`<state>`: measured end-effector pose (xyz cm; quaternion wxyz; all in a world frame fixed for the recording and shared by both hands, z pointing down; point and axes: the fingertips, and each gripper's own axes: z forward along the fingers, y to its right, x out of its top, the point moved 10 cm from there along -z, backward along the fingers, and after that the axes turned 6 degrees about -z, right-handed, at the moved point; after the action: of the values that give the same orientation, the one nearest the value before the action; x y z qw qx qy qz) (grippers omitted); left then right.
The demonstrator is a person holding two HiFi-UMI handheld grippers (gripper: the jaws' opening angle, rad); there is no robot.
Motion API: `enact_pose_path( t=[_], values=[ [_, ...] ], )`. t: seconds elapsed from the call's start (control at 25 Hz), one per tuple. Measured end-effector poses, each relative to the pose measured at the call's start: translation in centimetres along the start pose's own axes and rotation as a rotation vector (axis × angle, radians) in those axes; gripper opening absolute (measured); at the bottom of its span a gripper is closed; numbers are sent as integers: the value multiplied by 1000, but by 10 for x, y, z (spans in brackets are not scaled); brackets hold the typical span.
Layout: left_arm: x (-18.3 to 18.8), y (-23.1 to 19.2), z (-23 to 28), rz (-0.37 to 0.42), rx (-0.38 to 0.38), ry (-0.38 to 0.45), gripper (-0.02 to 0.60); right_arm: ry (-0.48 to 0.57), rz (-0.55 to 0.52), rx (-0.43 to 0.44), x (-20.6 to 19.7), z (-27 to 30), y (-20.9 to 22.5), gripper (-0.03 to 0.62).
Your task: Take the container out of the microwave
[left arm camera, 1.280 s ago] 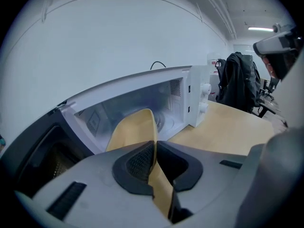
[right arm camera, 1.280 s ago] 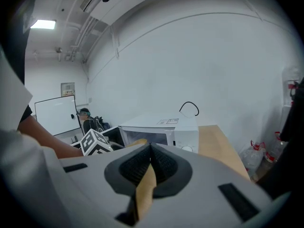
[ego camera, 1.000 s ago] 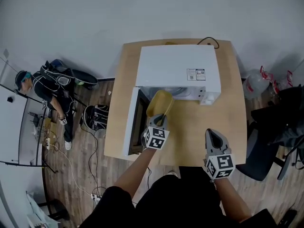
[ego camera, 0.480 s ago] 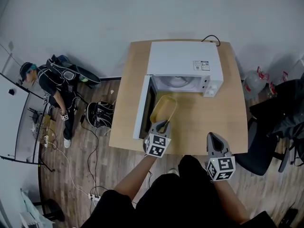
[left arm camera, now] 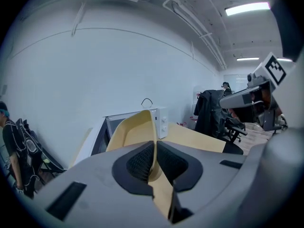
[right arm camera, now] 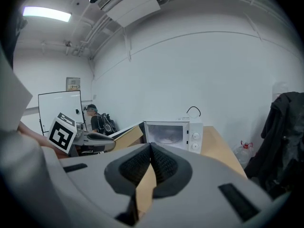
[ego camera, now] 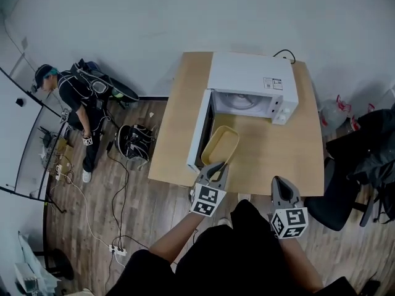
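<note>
In the head view the pale yellow container (ego camera: 220, 145) hangs in front of the white microwave (ego camera: 253, 82), just outside its cavity and beside the open door (ego camera: 200, 131). My left gripper (ego camera: 217, 167) is shut on the container's near rim. The left gripper view shows that rim (left arm camera: 135, 129) pinched between the dark pads (left arm camera: 137, 163), with the microwave (left arm camera: 159, 120) behind. My right gripper (ego camera: 279, 182) hovers over the table's front edge, to the right of the container. It is shut with nothing in it, as its own view (right arm camera: 151, 148) confirms. The microwave cavity (right arm camera: 166, 136) looks empty.
The wooden table (ego camera: 179, 122) bears only the microwave. A person (ego camera: 74, 94) sits on the floor at the left among bags and cables. On the right are a chair with a dark jacket (ego camera: 364, 159) and a water bottle (ego camera: 333, 110).
The left gripper has drawn the container out of the microwave's mouth towards me and lifted it a little. The right gripper has pulled back towards the table's front edge.
</note>
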<state>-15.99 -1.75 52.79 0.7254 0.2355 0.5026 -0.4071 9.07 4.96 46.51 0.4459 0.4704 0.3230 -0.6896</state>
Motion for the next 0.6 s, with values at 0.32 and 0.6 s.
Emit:
enact_pose_path(
  t=[0.32, 0.6],
  values=[
    [17, 16, -61, -82, 40, 131, 29, 38, -30, 14, 15, -6, -24, 59],
    [11, 28, -89, -120, 68, 195, 28, 38, -66, 39, 22, -9, -44, 59]
  ],
)
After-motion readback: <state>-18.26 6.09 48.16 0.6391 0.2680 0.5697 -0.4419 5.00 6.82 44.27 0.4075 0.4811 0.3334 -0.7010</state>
